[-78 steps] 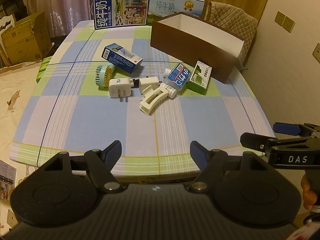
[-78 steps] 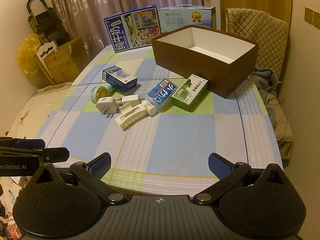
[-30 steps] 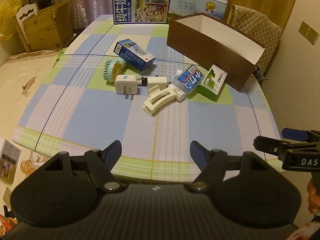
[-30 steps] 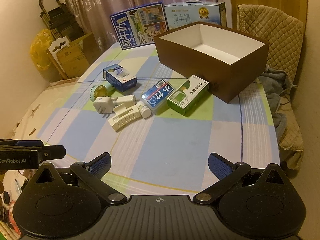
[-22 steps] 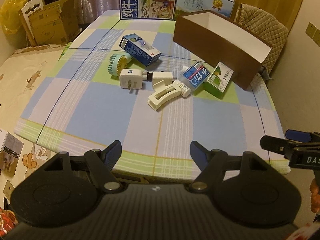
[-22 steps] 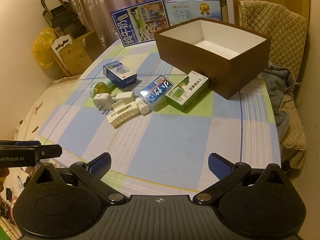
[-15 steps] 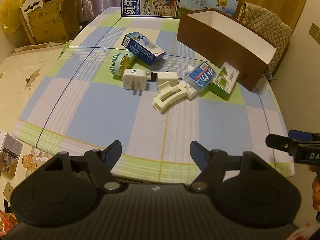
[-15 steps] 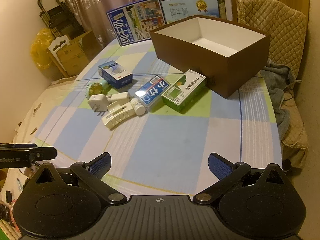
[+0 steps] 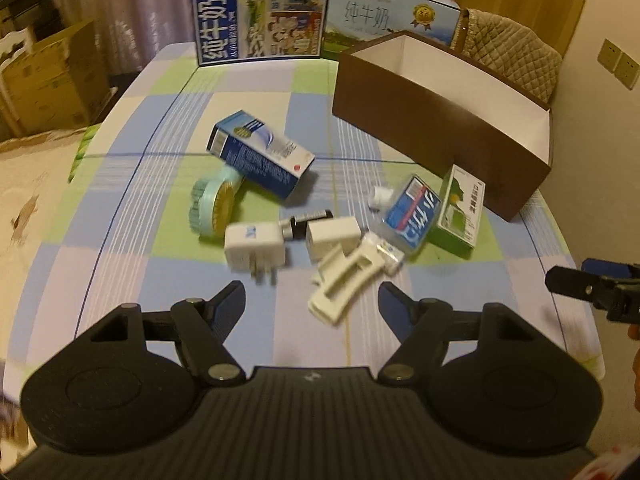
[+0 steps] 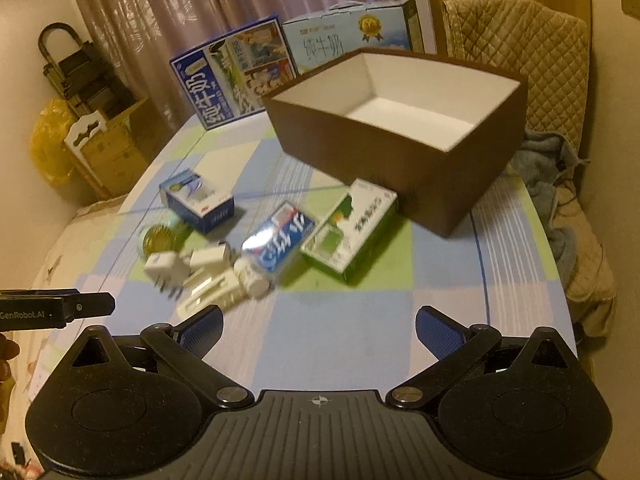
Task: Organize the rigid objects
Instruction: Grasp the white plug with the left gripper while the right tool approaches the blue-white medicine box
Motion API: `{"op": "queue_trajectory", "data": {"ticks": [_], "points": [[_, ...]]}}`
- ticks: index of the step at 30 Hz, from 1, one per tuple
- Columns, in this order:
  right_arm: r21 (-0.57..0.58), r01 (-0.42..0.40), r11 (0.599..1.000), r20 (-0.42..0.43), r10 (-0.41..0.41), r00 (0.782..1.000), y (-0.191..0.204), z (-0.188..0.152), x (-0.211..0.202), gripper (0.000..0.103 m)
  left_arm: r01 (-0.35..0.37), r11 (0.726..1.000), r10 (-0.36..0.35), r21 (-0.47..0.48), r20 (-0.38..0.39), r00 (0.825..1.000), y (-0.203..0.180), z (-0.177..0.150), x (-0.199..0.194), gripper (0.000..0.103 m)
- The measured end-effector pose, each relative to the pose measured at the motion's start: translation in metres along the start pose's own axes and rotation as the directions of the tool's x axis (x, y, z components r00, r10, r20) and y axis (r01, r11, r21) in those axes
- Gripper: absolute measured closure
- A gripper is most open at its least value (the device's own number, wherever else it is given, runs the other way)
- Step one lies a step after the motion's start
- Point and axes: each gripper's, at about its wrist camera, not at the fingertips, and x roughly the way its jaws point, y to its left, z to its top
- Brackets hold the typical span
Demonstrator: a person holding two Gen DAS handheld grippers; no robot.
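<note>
As both grippers close in, white plug nearer, fingers spread.

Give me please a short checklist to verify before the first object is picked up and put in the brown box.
1. Left gripper open, holding nothing: ok.
2. Right gripper open, holding nothing: ok.
3. Brown box open on top, visible floor bare: ok.
4. Objects apart enough for a clean grasp: not ok; the white plug adapter, the cream clip-like piece and the blue-white packet lie crowded together.
5. Green medicine box free to reach from the near side: ok.
6. Sharp view of the pile: not ok, both views are blurred.
</note>
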Motion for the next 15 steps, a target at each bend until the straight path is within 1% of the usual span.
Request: {"op": "queue_trajectory", "data": {"ticks": [5,9,13,15], "points": [[0.019,0.009,1.0,-0.002,-0.009,1.0,0.007,0.012,0.021,0.003,0.024,0.999,-0.024,0.048,0.0,1.0,0.013,0.017,0.023,0.036],[0.04,0.032,0.999,-0.021,-0.031,0.999,0.006,0.016,0.037,0.005,0.041,0.992,-0.042,0.117,0.011,0.999,0.022,0.022,0.039,0.039],[0.066,0.053,0.996,-0.03,-0.051,0.998,0.002,0.018,0.046,0.006,0.062,0.976,-0.066,0.207,0.011,0.998,0.031,0.027,0.061,0.044],[0.08,0.068,0.994,-0.034,-0.066,0.997,-0.001,0.018,0.05,0.007,0.067,0.962,-0.072,0.264,0.01,0.997,0.034,0.029,0.073,0.045]]}}
